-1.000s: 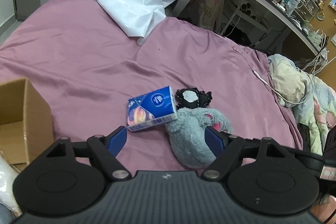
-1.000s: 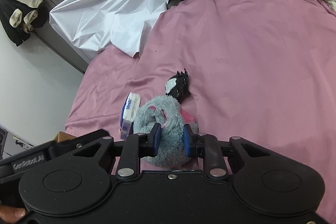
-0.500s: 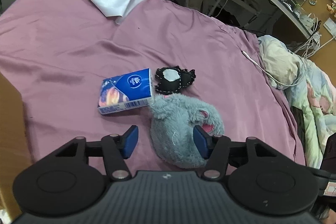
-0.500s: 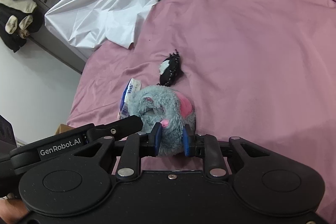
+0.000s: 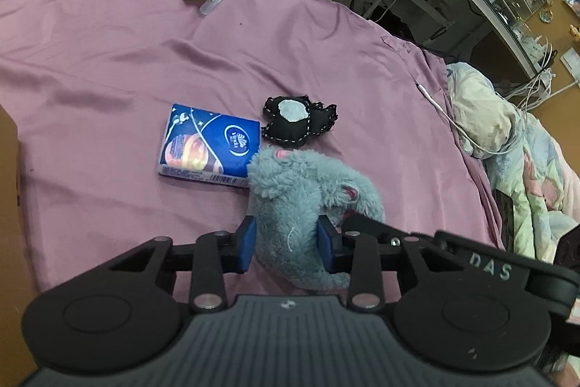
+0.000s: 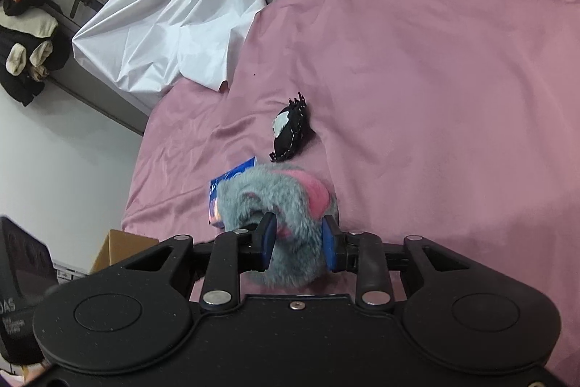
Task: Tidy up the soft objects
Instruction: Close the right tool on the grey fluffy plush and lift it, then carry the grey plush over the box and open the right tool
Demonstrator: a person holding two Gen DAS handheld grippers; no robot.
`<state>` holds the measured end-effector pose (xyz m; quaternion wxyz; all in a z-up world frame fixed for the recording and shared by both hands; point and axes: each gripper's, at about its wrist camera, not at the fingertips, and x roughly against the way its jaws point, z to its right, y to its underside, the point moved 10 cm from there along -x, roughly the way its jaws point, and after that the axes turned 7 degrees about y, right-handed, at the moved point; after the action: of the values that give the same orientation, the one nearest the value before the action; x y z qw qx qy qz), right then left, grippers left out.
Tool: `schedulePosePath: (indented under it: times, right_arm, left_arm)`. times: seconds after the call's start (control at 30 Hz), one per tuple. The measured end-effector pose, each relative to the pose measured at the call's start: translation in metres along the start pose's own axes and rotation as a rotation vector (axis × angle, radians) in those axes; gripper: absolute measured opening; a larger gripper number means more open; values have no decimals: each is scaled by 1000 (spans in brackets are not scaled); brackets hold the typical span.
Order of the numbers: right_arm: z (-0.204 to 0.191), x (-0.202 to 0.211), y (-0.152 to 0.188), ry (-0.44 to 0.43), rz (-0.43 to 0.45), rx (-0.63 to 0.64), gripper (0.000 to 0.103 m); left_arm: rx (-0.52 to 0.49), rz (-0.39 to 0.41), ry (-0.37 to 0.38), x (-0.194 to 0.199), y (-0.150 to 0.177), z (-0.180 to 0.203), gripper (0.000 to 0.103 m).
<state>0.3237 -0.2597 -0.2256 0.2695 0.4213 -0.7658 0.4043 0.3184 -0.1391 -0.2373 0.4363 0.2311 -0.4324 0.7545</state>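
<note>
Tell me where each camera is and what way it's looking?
Left wrist: rides the left gripper, looking down its fingers at the grey plush toy it pinches on the purple bedsheet.
Right wrist: rides the right gripper, pads against the same toy, facing the white sheet.
Both show the toy, tissue pack and black plush.

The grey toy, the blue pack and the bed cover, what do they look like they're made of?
Grey toy: looks like fluffy synthetic plush, with a shaggy matte pile and pink patches.
Blue pack: probably thin printed plastic film around tissues; its surface is glossy and it sags slightly at the edges.
Bed cover: seems a smooth satin-like fabric, with a soft sheen along its creases.
</note>
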Motion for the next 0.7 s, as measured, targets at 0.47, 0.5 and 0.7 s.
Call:
schedulePosePath:
  times: [0.47, 0.5, 0.7]
  right_arm:
    - [-9, 16, -1, -64, 18, 30, 17]
    - [-12, 19, -2, -65, 23, 36, 17]
    - [-30, 35, -4, -85, 52, 70, 18]
  left_arm:
    - [17, 26, 47, 16, -8, 9, 20]
    - [9, 31, 47, 20, -9, 11, 20]
    - [-5, 71, 54, 44, -14, 15, 20]
